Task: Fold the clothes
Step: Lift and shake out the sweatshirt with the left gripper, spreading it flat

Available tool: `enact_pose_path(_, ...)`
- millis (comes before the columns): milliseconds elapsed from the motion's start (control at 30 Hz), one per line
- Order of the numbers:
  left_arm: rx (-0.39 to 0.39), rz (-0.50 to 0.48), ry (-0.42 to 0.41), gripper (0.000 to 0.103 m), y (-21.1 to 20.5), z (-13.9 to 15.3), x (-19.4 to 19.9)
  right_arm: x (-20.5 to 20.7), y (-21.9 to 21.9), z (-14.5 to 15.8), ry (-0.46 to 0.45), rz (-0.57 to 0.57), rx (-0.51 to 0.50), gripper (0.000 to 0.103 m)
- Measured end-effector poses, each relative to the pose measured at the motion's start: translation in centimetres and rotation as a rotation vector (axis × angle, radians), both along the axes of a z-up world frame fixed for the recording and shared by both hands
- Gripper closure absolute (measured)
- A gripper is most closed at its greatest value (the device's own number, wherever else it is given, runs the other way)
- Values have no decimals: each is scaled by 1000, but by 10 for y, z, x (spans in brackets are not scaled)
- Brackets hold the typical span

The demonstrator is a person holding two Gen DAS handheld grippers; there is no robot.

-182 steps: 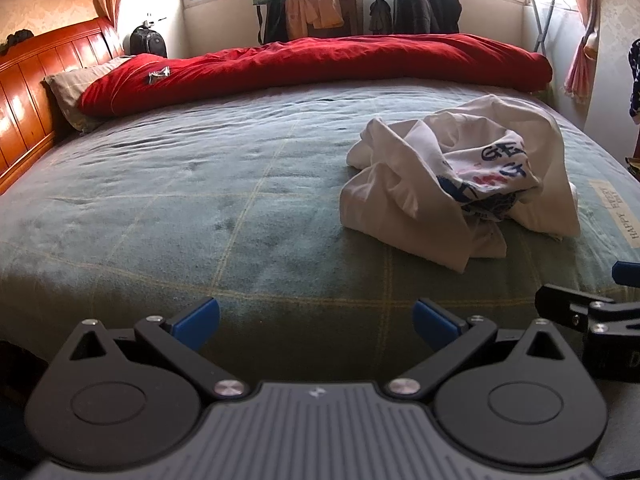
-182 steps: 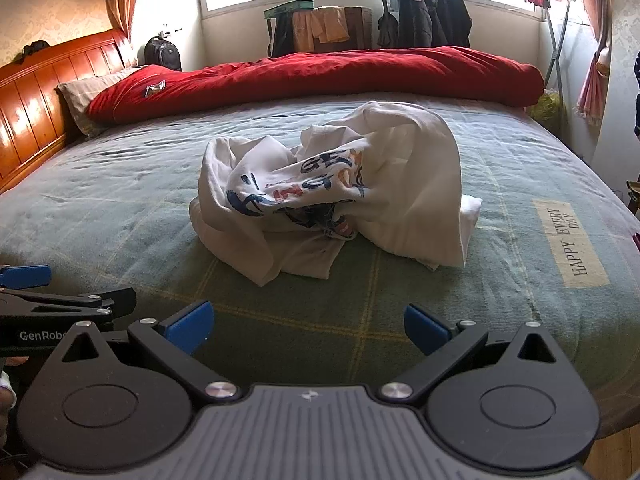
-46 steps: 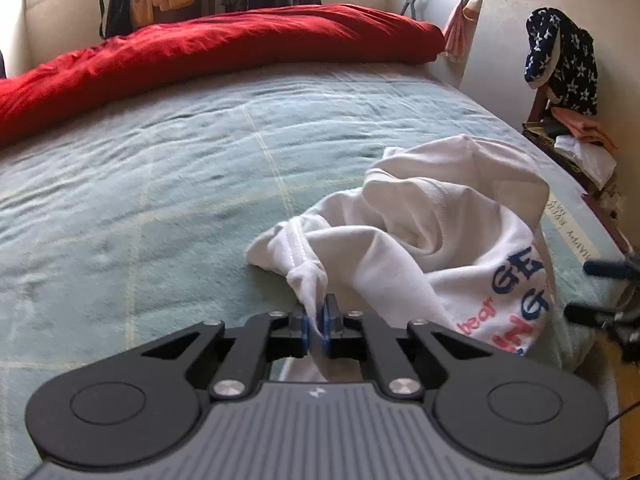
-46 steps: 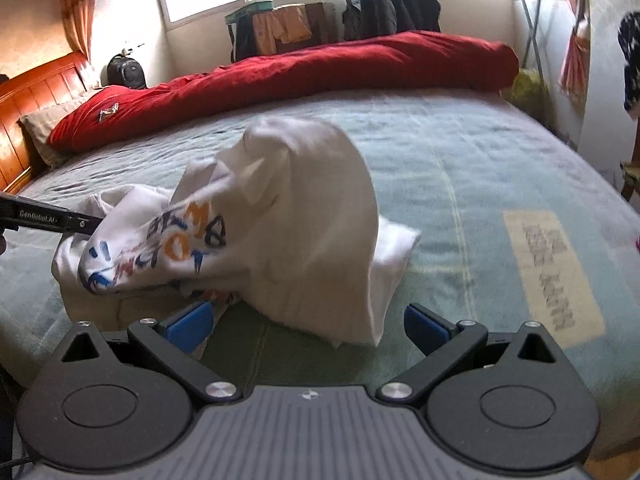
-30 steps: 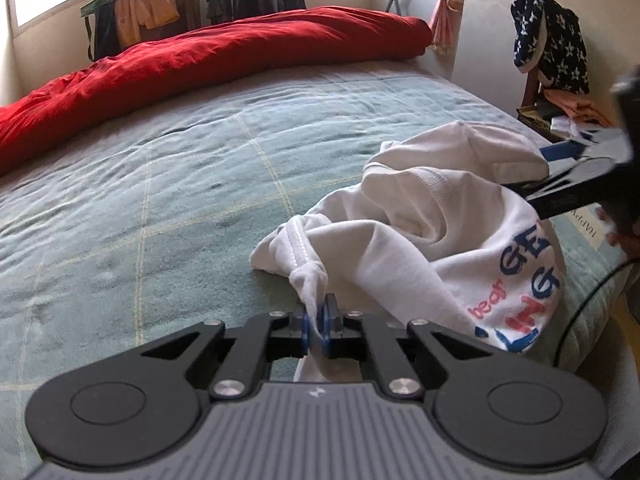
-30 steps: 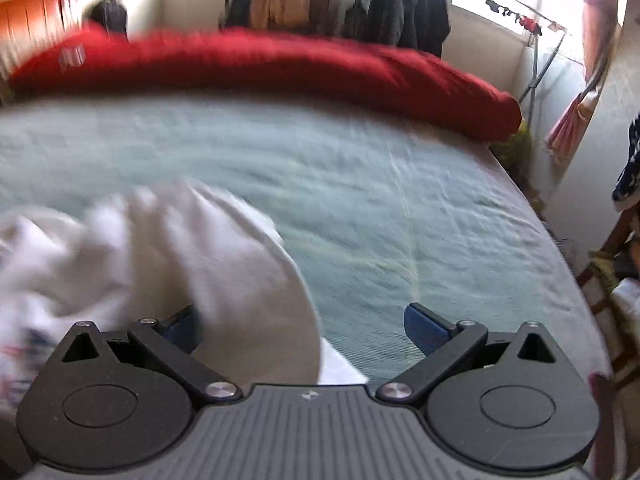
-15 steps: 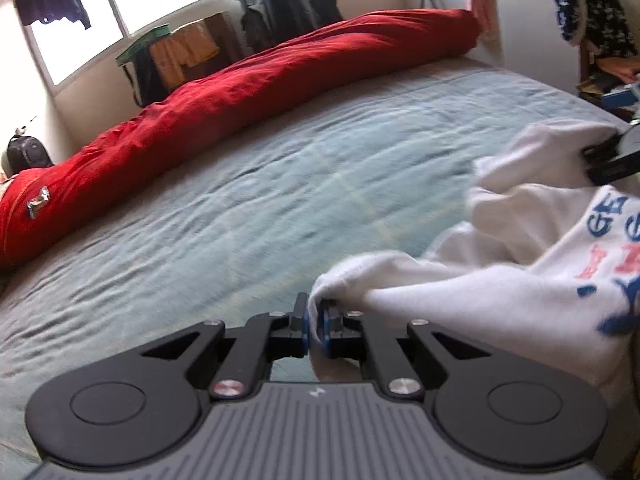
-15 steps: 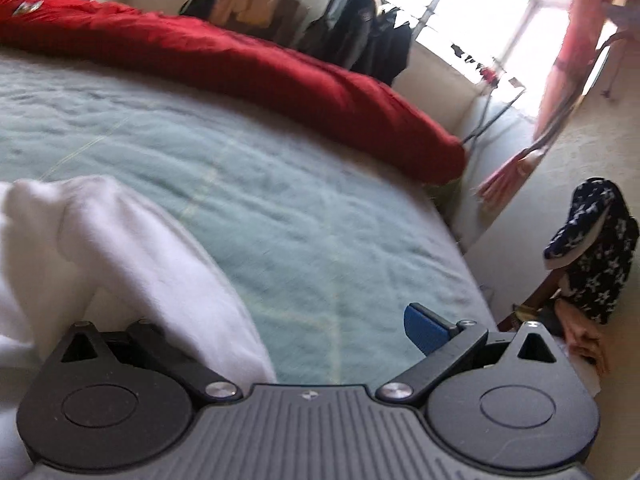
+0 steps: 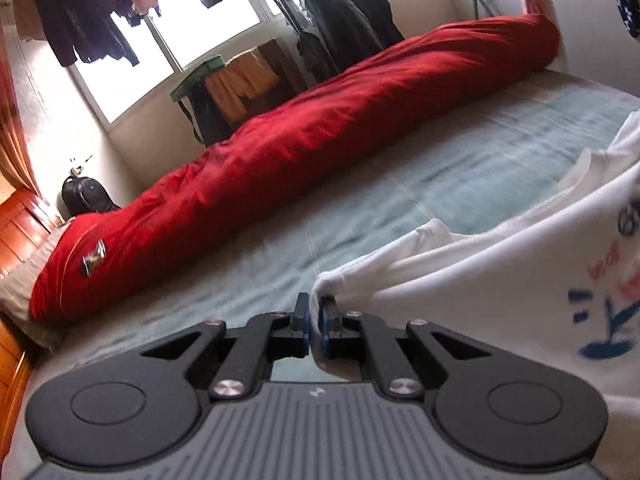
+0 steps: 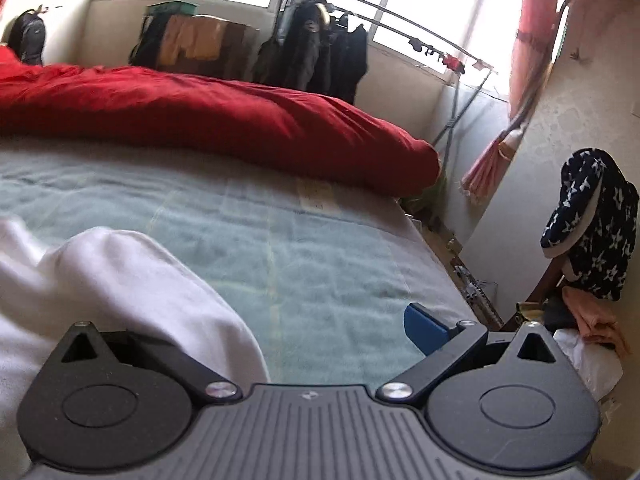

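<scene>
Item: white cotton T-shirt point(image 9: 500, 280) with blue and red printed lettering. It lies bunched on the grey-green checked bed cover point(image 9: 400, 200), toward the near edge of the bed; one corner of it is lifted off the cover. In the right wrist view the same cloth point(image 10: 120, 280) fills the lower left and drapes over the left finger of the right tongs.

Left tongs point(image 9: 315, 322): black frame, blue pads, closed tight on a pinch of the shirt's white hem, which bunches just above the fingertips.

Right tongs point(image 10: 280, 332): jaws stand wide apart. The right blue pad point(image 10: 424, 332) is bare over the bed cover; the left finger is hidden under the shirt. No pinch on the cloth is visible.

Also on the bed: long rolled red duvet point(image 9: 280, 168) along the far edge, with a small shiny metal object point(image 9: 94, 258) lying on it near the head end.

Surroundings: orange wooden headboard point(image 9: 20, 232) at the left edge; dark backpack point(image 9: 84, 200) beyond it; dark coats on a metal clothes rail point(image 10: 320, 52) beneath the window; navy star-patterned garment point(image 10: 592, 220) hung beyond the right edge of the bed.
</scene>
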State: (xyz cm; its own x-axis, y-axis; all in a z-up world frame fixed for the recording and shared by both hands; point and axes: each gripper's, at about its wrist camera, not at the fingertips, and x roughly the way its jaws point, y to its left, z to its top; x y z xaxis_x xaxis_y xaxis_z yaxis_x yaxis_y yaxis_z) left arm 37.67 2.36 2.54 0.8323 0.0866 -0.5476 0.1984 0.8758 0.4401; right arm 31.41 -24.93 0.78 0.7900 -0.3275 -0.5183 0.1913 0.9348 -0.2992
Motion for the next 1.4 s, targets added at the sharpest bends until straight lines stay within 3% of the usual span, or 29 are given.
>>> enact_pose_path(433,19,13,-16,99,-25,-32,105,100,-41,-28,29,-71,-10,0)
enact_pose_path(600,-4,51,15,99,-28,-58,134,132,-45,-53,49,-100,-7,0)
enact_pose_path(733,-10,65,110,94,-29,-82,147,151,-43,-73,119,-80,8,0)
enact_pose_path(933,-10,41,147,87,-24,-90,133,140,-42,-71,190,5,131,0)
enact_pose_path(1100,-41,6,164,61,-20,-66,106,112,-38,-52,223,74,252,0)
enact_pose_path(1267,-76,-51,140,59,-19,-31,59,69,-24,-22,208,137,329,0)
enact_pose_path(1400,-101,-126,122,56,-26,-9,0,25,-7,3,192,200,355,0)
